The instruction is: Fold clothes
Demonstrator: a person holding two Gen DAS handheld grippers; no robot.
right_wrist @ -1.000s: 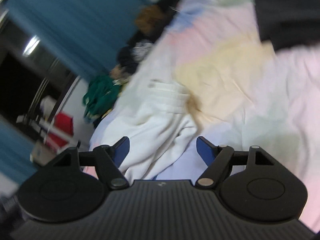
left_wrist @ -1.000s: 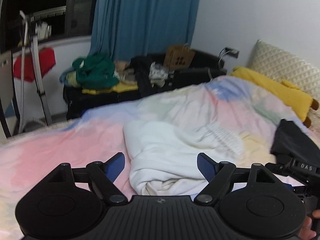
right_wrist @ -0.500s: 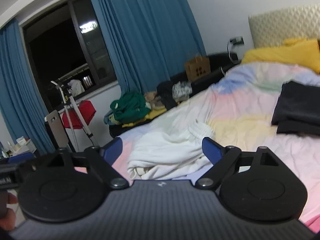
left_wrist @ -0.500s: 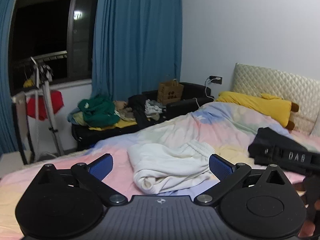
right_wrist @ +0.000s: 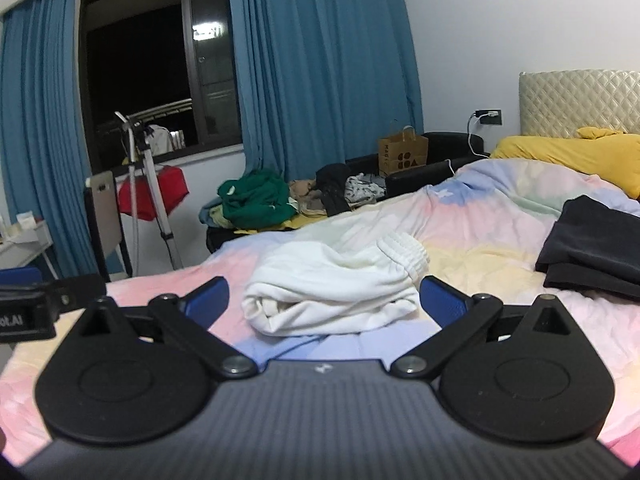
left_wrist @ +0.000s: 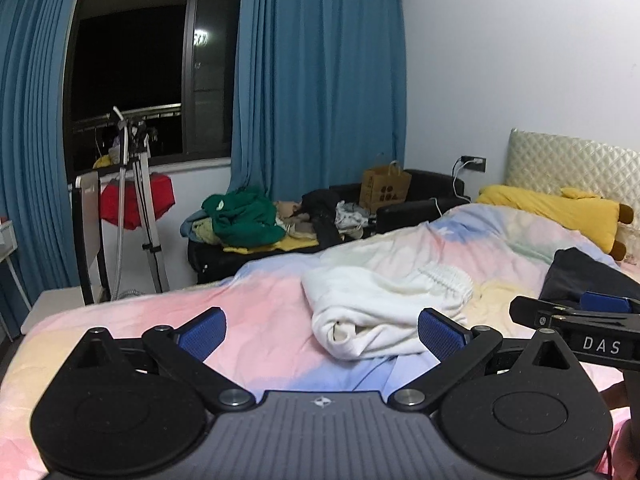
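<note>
Both wrist views, bedroom scene. Since a second ago I have drawn both tools back from the cloth: the rumpled white knit garment with a ribbed cuff (left_wrist: 384, 304), which then filled the lower frame close to the fingers, now lies mid-frame on the pastel tie-dye bedspread (left_wrist: 272, 320), released and free. The left gripper (left_wrist: 322, 330) has reached its full spread, with nothing between its blue pads (left_wrist: 202, 330). The right gripper (right_wrist: 324, 300) is opening at this moment; its jaws are likewise empty, and its view, which was steeply tilted, now sits level.

I judge this a pause between handlings: the white garment looks roughly bundled rather than squared, so either a further fold or a fresh garment may follow.

In the left view the garment lies ahead, above and right of centre, apart from the pads. In the right view it lies ahead, just above the gap between the fingers. A folded black garment (right_wrist: 592, 252) rests at right of frame; a heap of unsorted clothes (left_wrist: 248, 220) sits on a dark low sofa (left_wrist: 420, 200) beyond the bed.
</note>
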